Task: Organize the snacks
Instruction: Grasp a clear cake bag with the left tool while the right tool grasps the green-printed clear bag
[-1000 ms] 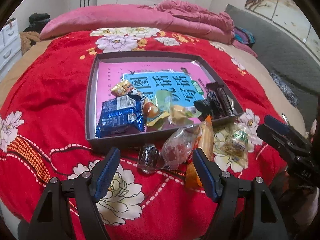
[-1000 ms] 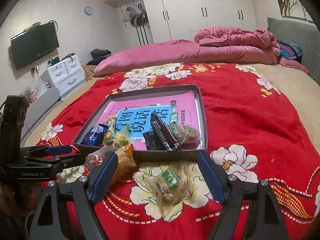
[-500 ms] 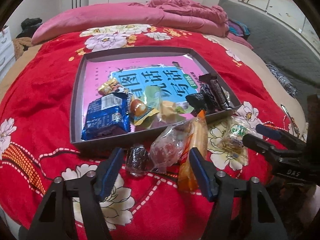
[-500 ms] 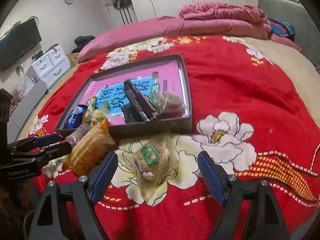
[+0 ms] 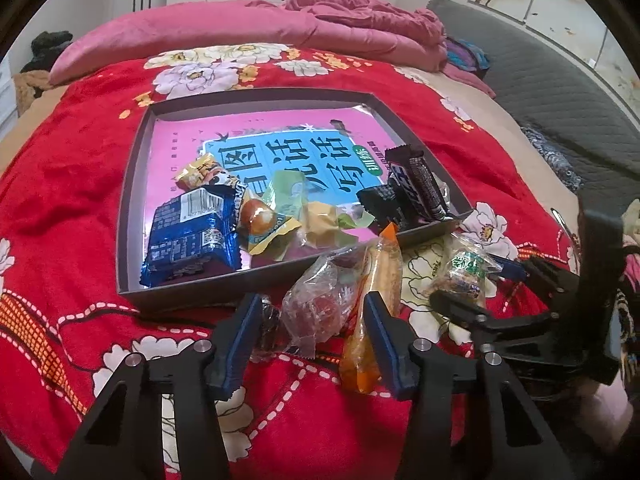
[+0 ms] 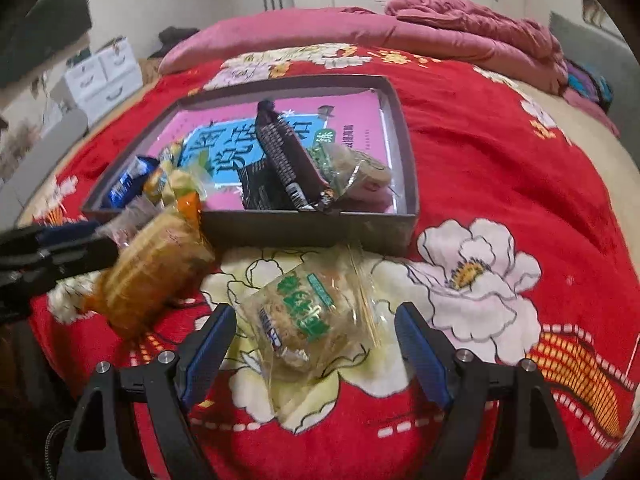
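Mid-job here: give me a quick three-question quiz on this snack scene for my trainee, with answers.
1. True or false: the blue cracker packet lies inside the box.
2. Which snack sits between the open right tongs? A) orange packet B) green-label pastry C) dark chocolate bar
3. Fill in: the left tongs are open around a clear wrapper holding something ____ in colour.

Key
1. True: it rests in the box's near left corner.
2. B: it lies on the red blanket, outside the box, apparently not yet gripped.
3. Red: it lies outside the box, beside the orange packet.
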The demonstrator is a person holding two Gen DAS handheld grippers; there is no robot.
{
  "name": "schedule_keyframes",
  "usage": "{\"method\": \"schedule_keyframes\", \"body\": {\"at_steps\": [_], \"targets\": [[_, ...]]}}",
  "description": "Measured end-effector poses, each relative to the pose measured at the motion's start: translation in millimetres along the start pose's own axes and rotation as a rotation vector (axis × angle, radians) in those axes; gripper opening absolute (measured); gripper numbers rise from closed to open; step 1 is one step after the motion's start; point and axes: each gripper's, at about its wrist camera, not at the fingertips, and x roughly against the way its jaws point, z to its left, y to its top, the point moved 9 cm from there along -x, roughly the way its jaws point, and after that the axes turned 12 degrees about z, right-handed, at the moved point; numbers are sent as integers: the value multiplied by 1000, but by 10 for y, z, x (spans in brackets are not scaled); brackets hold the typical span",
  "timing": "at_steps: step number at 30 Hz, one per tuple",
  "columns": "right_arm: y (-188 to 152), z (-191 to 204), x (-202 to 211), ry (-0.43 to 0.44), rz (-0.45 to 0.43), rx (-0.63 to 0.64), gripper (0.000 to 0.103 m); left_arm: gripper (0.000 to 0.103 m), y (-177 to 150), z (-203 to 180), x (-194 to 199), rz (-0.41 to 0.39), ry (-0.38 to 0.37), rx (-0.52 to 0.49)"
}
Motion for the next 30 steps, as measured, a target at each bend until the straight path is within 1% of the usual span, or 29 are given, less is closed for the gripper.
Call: {"method": "schedule_keyframes", "body": {"at_steps": [3, 5, 7, 11, 14, 18, 21, 26, 29, 30], "targets": [[30, 36, -53, -24, -2, 34, 81, 49, 5, -20, -14, 3, -12, -4], [37, 55, -72, -22, -1, 45, 80, 48, 7, -29, -23, 6, -21, -4], [34, 76, -83, -11, 3, 53, 76, 46, 2, -47, -31, 11, -42, -2], [27, 86, -55, 21, 4, 51, 65, 46, -7, -38, -51, 24, -77, 10], [23, 54, -33, 56, 7, 25, 62, 46, -6, -14, -59, 31, -101, 28], [20, 8, -21, 89, 7, -12, 62, 46, -14, 53, -86, 51, -165, 86], [15, 2, -18, 92, 8, -16, 62, 46, -22, 114, -102, 61, -224, 134], [13, -1, -16, 93, 8, -18, 62, 45, -16, 159, -109, 66, -267, 161], [15, -11, -17, 99, 8, -23, 62, 45, -24, 194, -136, 76, -339, 212], [17, -14, -20, 100, 8, -23, 62, 44, -29, 210, -143, 79, -352, 226]]}}
